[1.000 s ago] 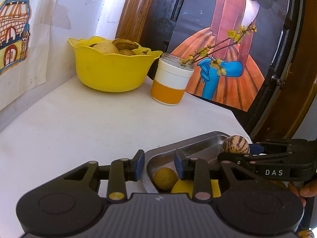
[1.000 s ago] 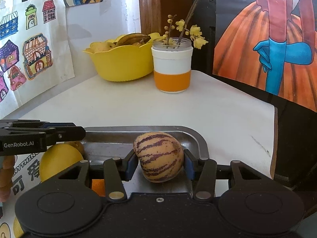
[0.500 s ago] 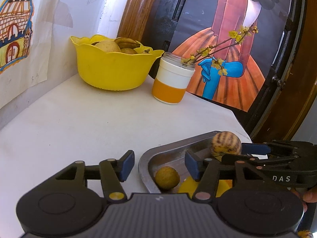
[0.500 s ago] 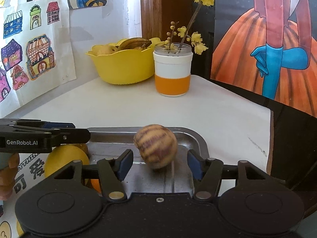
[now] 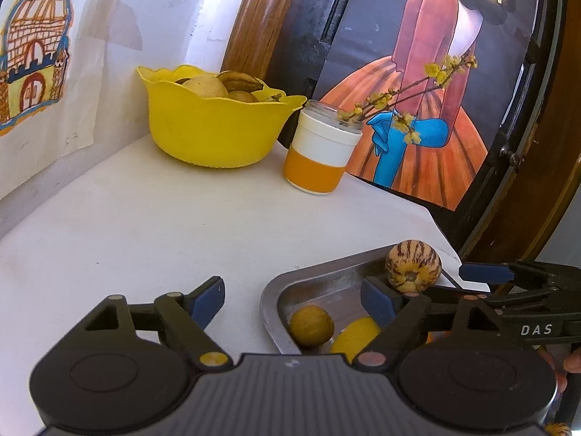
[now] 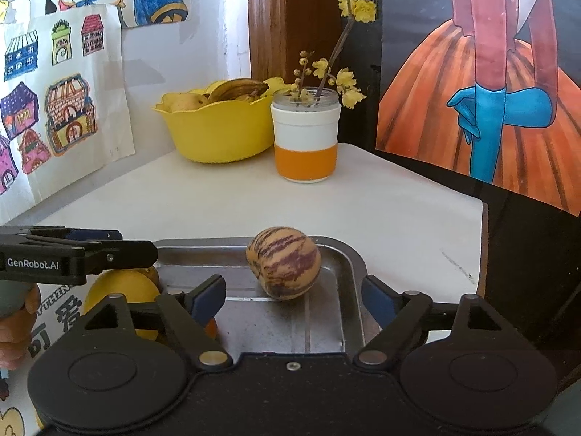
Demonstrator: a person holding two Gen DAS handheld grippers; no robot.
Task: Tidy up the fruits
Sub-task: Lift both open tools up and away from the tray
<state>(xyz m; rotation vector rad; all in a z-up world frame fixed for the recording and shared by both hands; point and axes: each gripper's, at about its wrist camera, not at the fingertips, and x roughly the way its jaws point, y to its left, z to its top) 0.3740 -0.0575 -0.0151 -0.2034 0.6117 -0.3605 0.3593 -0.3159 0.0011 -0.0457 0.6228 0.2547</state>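
My right gripper (image 6: pixel 292 296) jaws wide apart, holding nothing | striped fruit (image 6: pixel 283 262) just beyond them, centred, resting in metal tray (image 6: pixel 348 261) | my left gripper (image 5: pixel 290 298) also spread, empty, over tray's near-left corner | yellow bowl (image 6: pixel 218 134) far back

A purple-striped tan melon (image 6: pixel 283 262) sits in the metal tray (image 6: pixel 350 265), ahead of the right jaws; two yellow fruits (image 5: pixel 311 325) lie left.

Beyond the tongs, children's house drawings (image 6: pixel 69 116) are hanging on a sunlit white wall (image 5: pixel 159 11); a wooden post (image 6: pixel 276 21) is standing behind the white bench (image 5: pixel 145 218).
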